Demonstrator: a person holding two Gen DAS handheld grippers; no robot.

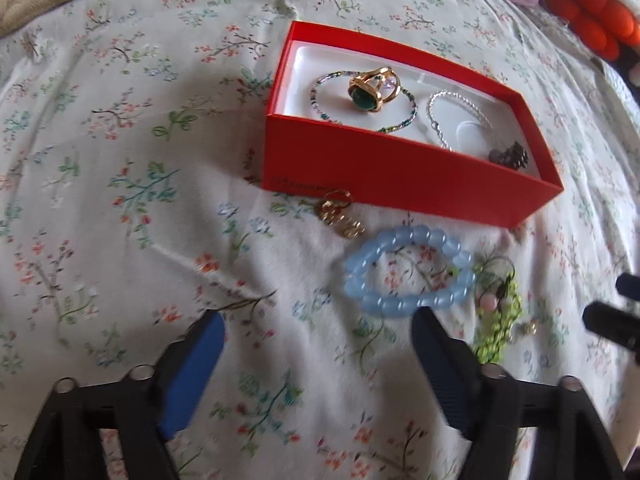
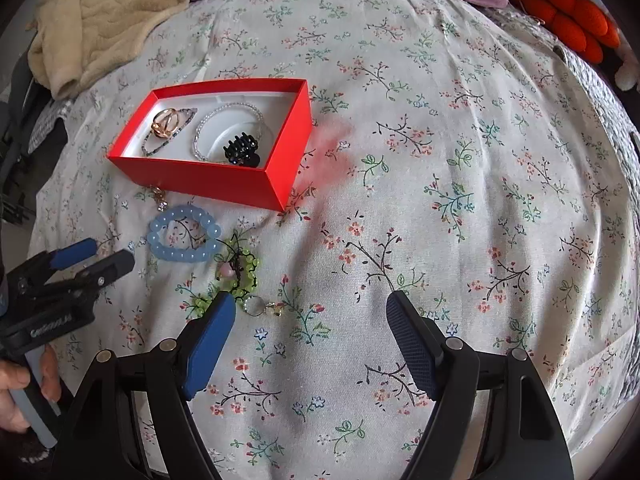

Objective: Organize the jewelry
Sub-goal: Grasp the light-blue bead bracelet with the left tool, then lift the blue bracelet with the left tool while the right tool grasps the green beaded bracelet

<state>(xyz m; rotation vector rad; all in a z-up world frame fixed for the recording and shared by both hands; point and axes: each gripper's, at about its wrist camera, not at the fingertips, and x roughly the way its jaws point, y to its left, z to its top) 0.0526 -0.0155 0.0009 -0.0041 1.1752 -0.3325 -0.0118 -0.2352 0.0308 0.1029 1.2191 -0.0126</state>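
Left hand-held gripper (image 1: pixel 318 326) is hanging wide open over bare floral bedspread (image 2: pixel 440 184), nothing between its jaws; blue bead bracelet (image 1: pixel 408 274) is lying just past its right fingertip. Right hand-held gripper (image 2: pixel 310 308) is also gaping, empty, with the green beaded piece (image 2: pixel 240 270) and a small ring (image 2: pixel 254 306) by its left fingertip. Beyond, the red box (image 2: pixel 208 178) is sitting on the bed, holding rings, chains and a black clip. Open bedspread is stretching right of the box.
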